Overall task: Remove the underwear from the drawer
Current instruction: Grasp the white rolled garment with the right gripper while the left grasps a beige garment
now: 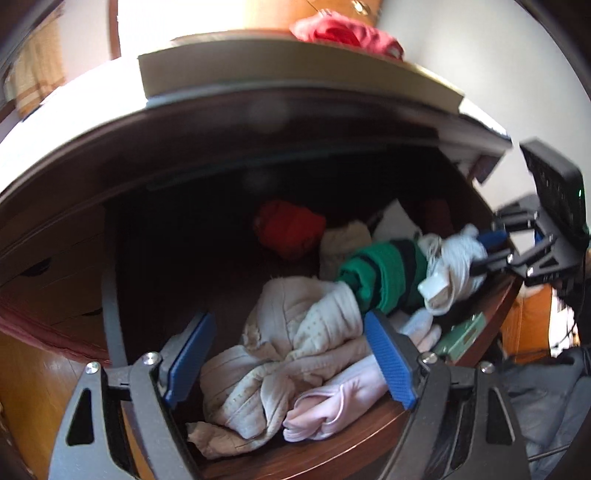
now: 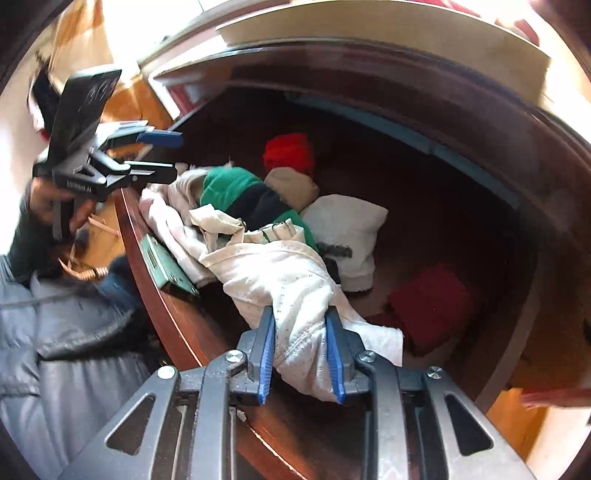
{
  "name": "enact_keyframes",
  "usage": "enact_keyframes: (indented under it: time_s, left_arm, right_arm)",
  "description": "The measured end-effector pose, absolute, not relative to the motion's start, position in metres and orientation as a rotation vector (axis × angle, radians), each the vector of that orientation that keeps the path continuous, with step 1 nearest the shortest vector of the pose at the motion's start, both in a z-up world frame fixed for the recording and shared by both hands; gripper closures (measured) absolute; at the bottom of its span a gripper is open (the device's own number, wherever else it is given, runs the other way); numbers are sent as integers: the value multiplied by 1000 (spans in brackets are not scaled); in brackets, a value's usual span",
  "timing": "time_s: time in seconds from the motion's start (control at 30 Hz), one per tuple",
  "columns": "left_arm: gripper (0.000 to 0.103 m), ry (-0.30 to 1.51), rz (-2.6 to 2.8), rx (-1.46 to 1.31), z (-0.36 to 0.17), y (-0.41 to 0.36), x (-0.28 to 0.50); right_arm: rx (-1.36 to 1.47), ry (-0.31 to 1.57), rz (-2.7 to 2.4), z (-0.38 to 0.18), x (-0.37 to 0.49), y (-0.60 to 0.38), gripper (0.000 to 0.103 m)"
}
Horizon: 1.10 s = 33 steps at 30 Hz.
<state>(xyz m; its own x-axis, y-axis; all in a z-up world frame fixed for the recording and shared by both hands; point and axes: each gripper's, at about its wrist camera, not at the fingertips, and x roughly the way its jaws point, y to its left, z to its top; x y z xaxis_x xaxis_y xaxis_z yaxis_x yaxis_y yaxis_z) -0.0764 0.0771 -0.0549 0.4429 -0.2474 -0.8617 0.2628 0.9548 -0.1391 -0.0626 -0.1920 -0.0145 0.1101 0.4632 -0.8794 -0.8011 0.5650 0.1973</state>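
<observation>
Strong daylight pours in from the back of both views, blowing the window area (image 1: 207,14) to pure white in the left wrist view and washing out the upper left corner of the right wrist view. The drawer (image 1: 332,435) interior falls into deep shadow toward its rear, where dark cloth is hard to make out; the pale garments (image 1: 280,354) near the front are evenly lit. Fisheye distortion bends the drawer front into an arc and darkens the corners. The right gripper (image 1: 484,254) looks smeared, probably by motion, and the dresser edge (image 2: 406,48) is soft. A faint hazy smudge sits on the left lens, upper centre.
</observation>
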Motion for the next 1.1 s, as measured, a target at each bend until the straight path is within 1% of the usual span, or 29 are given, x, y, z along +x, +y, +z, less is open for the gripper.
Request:
enact_keyframes:
  time_s: [0.03,0.07,0.1,0.17,0.33,0.53,0.67,0.77,0.83,0.87,0.9,0.93,0.97,1.0,1.1]
  left_arm:
    - [19,1089,-326,34,-58,76,-74]
    - [19,1112,-339,53,-61,75,-71]
    - [19,1133,-357,64,-64,73,-69]
    - [19,1183,-384,63,-71,74,-64]
    - [19,1259,-435,154,-80,63,-58]
    - [19,1324,-464,196,-86,53,-53]
    - [22,1352,-484,194,-90,41,-46]
    - [27,1358,-506,175,-91,39,-46]
    - [36,1355,-526,151,-91,39,-47]
    - [38,1350,-532,140,-90,37,-48]
    - [43,1342,-535,126,-88,40,-49]
    - [58,1335,-530,121,-88,43,-49]
    - [63,1332,-520,136,-90,43,-50]
    - [64,1321,-523,131,-88,44,-53]
    - [69,1283,-525,127,-85,45,-59]
  right_arm:
    - [-380,1118,963,-15,-62,-190,65]
    - [-398,1122,969,-14,-62,-189,56]
    - [-423,1113,961,-14,-62,-187,52]
    - [-444,1113,956,-14,-60,-182,50]
    - [-482,1166,969,-21,-52,-168,48]
    - [-533,1217,984,-34,-47,-145,48]
    - [-533,1240,995,-38,-42,-140,48]
    - [-507,1256,1003,-40,-40,-141,48]
    - [-481,1264,1022,-41,-40,-143,51]
    - [-476,1258,1030,-40,-41,-144,54]
    - [-471,1246,1034,-39,-42,-149,58]
    - [-464,1233,1036,-38,-43,-149,60]
    - [-455,1220,1042,-37,-47,-151,64]
    - [-449,1207,1047,-36,-49,-152,68]
    - [-424,1173,1038,-34,-54,-159,73]
